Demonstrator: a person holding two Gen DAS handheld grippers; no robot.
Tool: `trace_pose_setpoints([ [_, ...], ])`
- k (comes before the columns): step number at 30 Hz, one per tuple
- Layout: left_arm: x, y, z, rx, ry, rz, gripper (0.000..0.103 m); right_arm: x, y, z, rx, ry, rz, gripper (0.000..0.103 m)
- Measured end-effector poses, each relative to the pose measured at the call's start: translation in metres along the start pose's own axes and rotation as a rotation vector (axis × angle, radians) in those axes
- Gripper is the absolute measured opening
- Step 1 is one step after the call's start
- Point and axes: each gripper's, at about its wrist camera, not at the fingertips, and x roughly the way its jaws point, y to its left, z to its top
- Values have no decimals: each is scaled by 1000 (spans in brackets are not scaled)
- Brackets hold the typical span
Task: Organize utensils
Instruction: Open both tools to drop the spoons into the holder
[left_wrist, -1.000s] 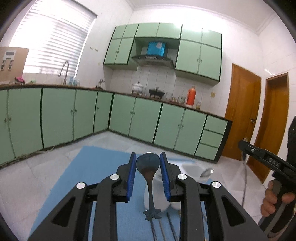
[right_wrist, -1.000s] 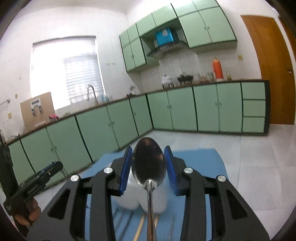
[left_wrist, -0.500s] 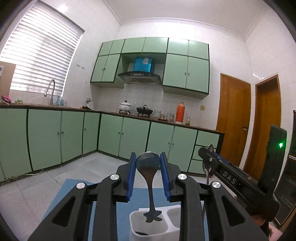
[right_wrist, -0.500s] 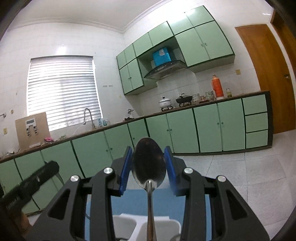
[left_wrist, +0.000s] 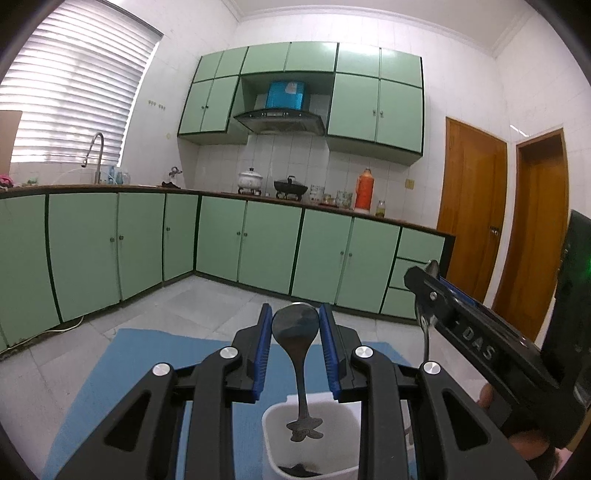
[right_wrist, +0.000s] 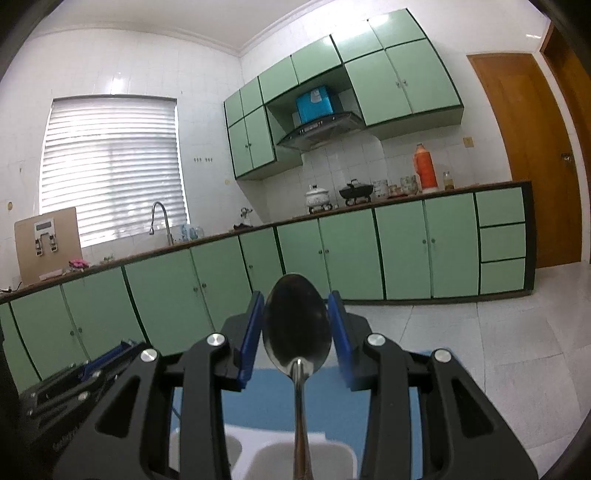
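Left gripper clamped on small spoon by the bowl, handle hanging into white holder on blue mat. Right gripper pinching big spoon the same way. Steel: stiff, light, slick (bowl grip can pivot). Holder rim tight underneath; floor beyond open.
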Motion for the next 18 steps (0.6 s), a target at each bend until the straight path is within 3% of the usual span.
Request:
trace_pose_setpoints([
  [14,-3,3,-24,7,87,-3,26,-17,-5,-31,58,127,62,38],
  [18,-7,3,-24,-3,92,1,36,-23,-5,-29,60,132,62,53],
])
